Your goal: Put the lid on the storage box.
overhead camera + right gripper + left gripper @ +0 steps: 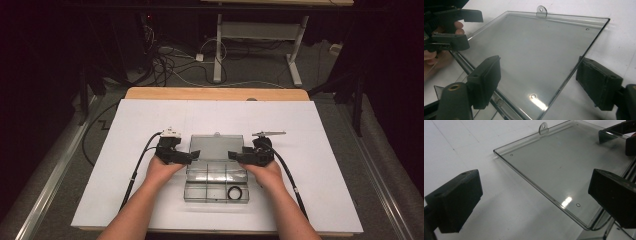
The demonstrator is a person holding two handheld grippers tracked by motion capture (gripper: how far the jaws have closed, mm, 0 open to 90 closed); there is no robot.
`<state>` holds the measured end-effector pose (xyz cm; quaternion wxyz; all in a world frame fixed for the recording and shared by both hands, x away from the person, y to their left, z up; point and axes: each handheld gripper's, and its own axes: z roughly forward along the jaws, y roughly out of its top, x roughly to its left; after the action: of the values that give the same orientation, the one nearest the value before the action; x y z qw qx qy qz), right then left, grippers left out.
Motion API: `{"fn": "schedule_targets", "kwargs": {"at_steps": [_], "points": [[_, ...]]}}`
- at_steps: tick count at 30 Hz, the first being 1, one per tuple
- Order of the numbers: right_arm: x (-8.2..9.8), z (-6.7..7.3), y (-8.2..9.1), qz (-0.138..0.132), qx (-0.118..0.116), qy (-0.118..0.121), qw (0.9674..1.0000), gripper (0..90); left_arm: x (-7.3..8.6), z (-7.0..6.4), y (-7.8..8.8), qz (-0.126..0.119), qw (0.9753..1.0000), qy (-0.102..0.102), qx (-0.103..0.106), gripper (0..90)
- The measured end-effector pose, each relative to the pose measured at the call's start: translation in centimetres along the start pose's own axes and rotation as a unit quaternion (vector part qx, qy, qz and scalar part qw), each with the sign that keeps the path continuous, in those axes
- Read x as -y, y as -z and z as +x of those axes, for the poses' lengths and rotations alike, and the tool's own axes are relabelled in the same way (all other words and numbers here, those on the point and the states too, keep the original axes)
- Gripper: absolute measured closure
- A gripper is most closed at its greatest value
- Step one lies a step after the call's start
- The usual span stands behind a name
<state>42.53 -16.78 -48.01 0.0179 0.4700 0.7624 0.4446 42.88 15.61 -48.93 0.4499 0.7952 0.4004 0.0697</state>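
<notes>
Clear plastic compartment box [216, 186]: side edges partly hidden under both hands in high view. Small black ring [234, 193] in its front right compartment too small to tell what it is. Flat transparent hinged lid [564, 167] cut off at right/bottom edge in left gripper view. Pale wooden bench [215, 93] mostly hidden under white sheet [320, 150]. Background floor cables too dark to trace.

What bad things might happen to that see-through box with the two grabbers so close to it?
1. Both the left hand-held gripper and the right hand-held gripper are open at the side edges of the open lid. Uneven squeezing might twist the thin clear lid or let it slip out.
2. A black ring lies in a front compartment of the box. A bump to the light box could perhaps shake it out.
</notes>
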Motion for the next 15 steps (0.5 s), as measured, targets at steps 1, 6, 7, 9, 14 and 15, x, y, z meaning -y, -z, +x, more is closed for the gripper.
{"fn": "schedule_targets", "kwargs": {"at_steps": [1,6,7,9,14,15], "points": [[0.0,0.1,0.1,-0.003,0.003,0.003,1.0,23.4,0.0,0.0,0.1,0.003,1.0,0.002,-0.004,0.0],[0.1,0.8,0.4,-0.02,0.018,0.03,0.9992,27.9,-0.1,0.1,0.5,0.0,1.0,0.005,0.003,1.3],[0.1,1.0,0.4,-0.025,0.021,0.035,0.9989,29.1,-0.1,0.1,0.6,0.0,1.0,0.003,0.006,2.6],[0.2,1.2,0.6,-0.033,0.025,0.043,0.9982,31.3,-0.1,0.0,0.7,-0.004,0.9999,0.002,0.013,5.7],[0.3,1.4,1.0,-0.053,0.035,0.057,0.9963,38.0,-0.2,-0.2,0.9,-0.009,0.9996,-0.005,0.028,14.5],[0.4,1.5,1.1,-0.057,0.037,0.06,0.9959,39.4,-0.2,-0.2,0.9,-0.009,0.9995,-0.006,0.03,14.7]]}}
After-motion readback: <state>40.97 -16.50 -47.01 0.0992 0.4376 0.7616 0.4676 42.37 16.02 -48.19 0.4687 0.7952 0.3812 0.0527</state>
